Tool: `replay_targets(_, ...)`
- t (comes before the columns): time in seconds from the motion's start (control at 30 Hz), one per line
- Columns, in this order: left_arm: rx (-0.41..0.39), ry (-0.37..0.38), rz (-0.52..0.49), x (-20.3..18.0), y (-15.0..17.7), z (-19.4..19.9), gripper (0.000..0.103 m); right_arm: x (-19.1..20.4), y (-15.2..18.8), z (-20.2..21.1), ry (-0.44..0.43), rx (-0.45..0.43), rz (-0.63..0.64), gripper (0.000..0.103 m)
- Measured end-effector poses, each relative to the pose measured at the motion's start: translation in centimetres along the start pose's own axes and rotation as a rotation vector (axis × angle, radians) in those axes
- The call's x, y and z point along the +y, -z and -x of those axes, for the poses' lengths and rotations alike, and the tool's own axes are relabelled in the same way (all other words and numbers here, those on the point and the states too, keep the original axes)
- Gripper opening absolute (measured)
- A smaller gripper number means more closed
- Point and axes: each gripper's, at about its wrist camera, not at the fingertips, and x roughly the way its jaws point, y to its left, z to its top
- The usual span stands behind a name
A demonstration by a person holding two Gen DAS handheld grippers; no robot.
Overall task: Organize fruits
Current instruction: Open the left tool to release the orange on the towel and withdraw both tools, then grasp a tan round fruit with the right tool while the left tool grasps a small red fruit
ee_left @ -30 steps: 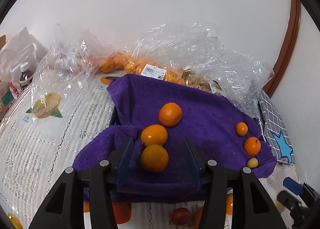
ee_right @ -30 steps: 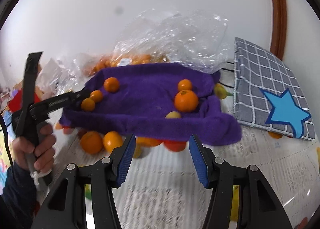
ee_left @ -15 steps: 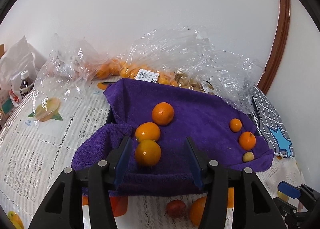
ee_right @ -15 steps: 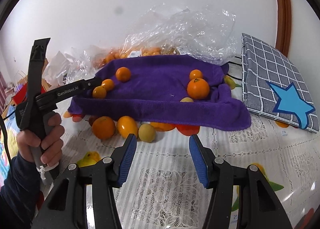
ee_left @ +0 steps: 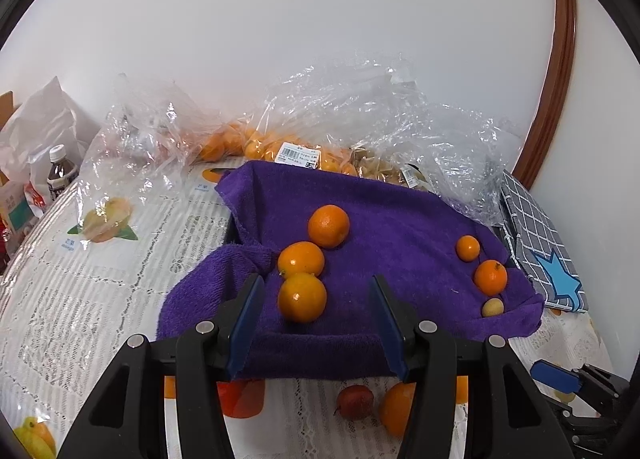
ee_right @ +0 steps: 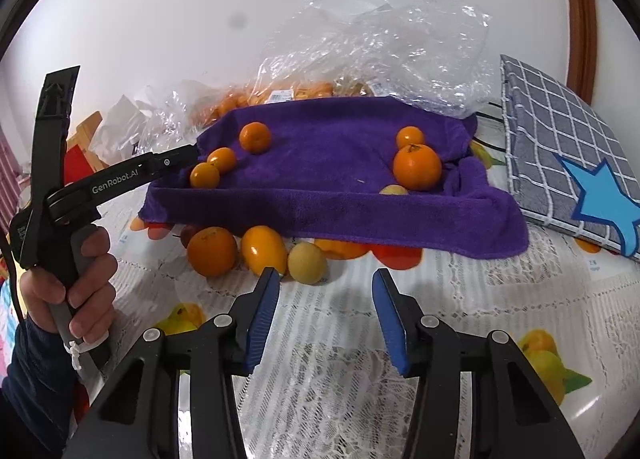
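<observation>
A purple towel [ee_left: 400,219] lines a tray [ee_right: 320,155]. Three oranges lie in a row at its left; the nearest orange [ee_left: 302,297] sits just beyond my open, empty left gripper [ee_left: 316,299]. At the towel's right lie a small orange [ee_left: 468,247], a bigger orange [ee_left: 490,277] and a pale yellow fruit [ee_left: 492,307]. Loose on the table before the tray are an orange [ee_right: 212,251], a yellow oval fruit [ee_right: 264,250] and a pale round fruit [ee_right: 307,263]. My right gripper [ee_right: 326,303] is open and empty just in front of them.
Clear plastic bags [ee_left: 360,119] holding more oranges lie behind the tray against the white wall. A grey checked pad with a blue star [ee_right: 568,155] lies at the right. A bottle [ee_left: 60,175] and packages stand at the far left. A lace tablecloth [ee_right: 480,319] covers the table.
Both grippers have drawn back from the tray. The left one released the nearest orange onto the towel. The right one now shows the loose fruits in front of the tray.
</observation>
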Motion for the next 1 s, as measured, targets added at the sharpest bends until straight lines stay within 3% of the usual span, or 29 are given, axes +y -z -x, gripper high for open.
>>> replay_targets(0.4, -0.026, 0.019, 0.034, 1.9, 0.6, 2.3, 0.052, 0.5, -1.2, -3.3, -0.04, 0.084, 0.03, 0.035)
replay_targets(0.47, -0.027, 0.022, 0.032, 2.1, 0.9, 2.6, 0.052, 0.4, -1.3, -3.9, -0.042, 0.099, 0.027, 0.025)
replay_targets(0.57, -0.021, 0.027, 0.021, 2.1, 1.2, 2.8, 0.052, 0.0, -1.3, -4.0, -0.061, 0.097, 0.006, 0.025)
replay_targets(0.73, 0.001, 0.054, -0.013, 1.3, 1.9, 2.8, 0.052, -2.1, -1.2, -2.4, 0.011, 0.05, -0.009, 0.025)
replay_targets(0.9, 0.086, 0.182, 0.017, 1.0, 2.6, 2.1, 0.052, -3.7, -0.7, -2.8, 0.027, 0.094, -0.007, 0.026)
replay_targets(1.0, 0.106, 0.163, 0.005, 0.8, 3.2, 1.8, 0.052, -3.8, -0.9, -3.4, 0.017, 0.113, -0.006, 0.027)
